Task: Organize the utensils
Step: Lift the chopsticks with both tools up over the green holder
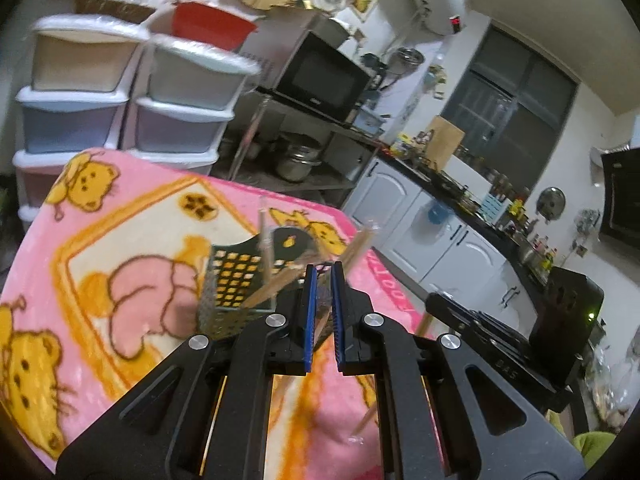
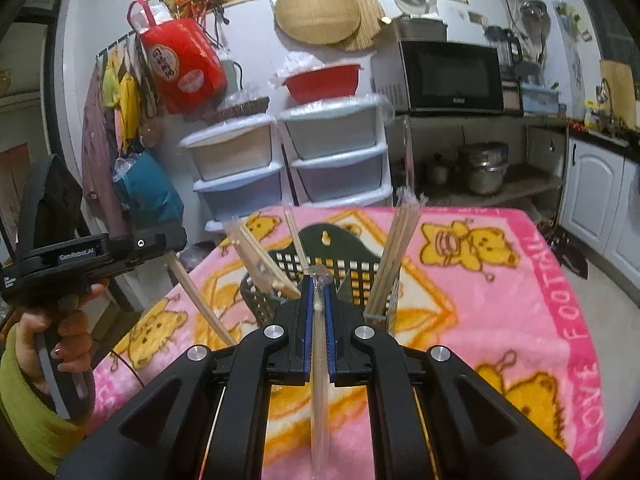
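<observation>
The right gripper (image 2: pixel 319 306) pinches a slim wrapped chopstick pair (image 2: pixel 319 368) (clear sleeve, pale wood) lengthwise, just short of the perforated dark plastic holder (image 2: pixel 276 304) on fuzzy pink blanket (image 2: pixel 500 312). The left gripper (image 1: pixel 324 312), narrowly parted, hovers tilted, the holder just beyond its tips; whether it holds anything is unclear.

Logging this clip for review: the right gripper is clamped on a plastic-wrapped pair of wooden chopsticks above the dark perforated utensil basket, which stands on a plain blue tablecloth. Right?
Not quite. The cloth is no plain blue one: it is a pink fleece blanket printed with yellow bears, as the right wrist view shows. The rest holds: the right gripper is clamped on the plastic-wrapped pair of wooden chopsticks above the dark perforated utensil basket.
</observation>
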The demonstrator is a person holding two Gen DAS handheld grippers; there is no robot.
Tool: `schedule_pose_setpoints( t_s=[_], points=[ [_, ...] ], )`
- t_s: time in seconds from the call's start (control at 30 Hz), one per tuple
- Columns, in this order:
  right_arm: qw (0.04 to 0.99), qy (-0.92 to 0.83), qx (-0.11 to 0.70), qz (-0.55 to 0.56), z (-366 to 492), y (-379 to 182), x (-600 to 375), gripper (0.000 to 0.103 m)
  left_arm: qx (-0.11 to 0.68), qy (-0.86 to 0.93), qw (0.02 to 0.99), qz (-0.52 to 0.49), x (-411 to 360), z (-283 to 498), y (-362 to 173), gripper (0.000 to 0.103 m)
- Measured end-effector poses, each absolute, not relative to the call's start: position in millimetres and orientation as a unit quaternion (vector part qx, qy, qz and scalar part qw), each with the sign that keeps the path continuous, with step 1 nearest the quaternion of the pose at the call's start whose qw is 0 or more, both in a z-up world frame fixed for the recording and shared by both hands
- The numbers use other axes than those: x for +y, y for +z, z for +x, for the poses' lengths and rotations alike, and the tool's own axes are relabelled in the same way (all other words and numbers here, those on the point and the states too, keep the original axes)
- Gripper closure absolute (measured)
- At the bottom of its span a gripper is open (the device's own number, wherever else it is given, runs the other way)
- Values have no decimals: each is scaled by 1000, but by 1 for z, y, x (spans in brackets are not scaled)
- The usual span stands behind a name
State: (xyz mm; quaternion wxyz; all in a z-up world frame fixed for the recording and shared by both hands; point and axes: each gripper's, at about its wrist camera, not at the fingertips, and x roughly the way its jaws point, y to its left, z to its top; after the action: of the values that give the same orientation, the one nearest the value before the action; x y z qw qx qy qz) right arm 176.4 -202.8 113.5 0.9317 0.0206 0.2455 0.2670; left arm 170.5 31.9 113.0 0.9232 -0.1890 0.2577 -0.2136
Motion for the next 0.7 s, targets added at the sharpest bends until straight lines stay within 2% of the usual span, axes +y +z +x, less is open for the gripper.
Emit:
schedule_pose_setpoints(
  t_s=[0.7],
  points=[
    [954, 244, 174, 25, 178, 157, -224, 98, 204, -268, 930, -148, -16, 174, 174, 99]
  ],
)
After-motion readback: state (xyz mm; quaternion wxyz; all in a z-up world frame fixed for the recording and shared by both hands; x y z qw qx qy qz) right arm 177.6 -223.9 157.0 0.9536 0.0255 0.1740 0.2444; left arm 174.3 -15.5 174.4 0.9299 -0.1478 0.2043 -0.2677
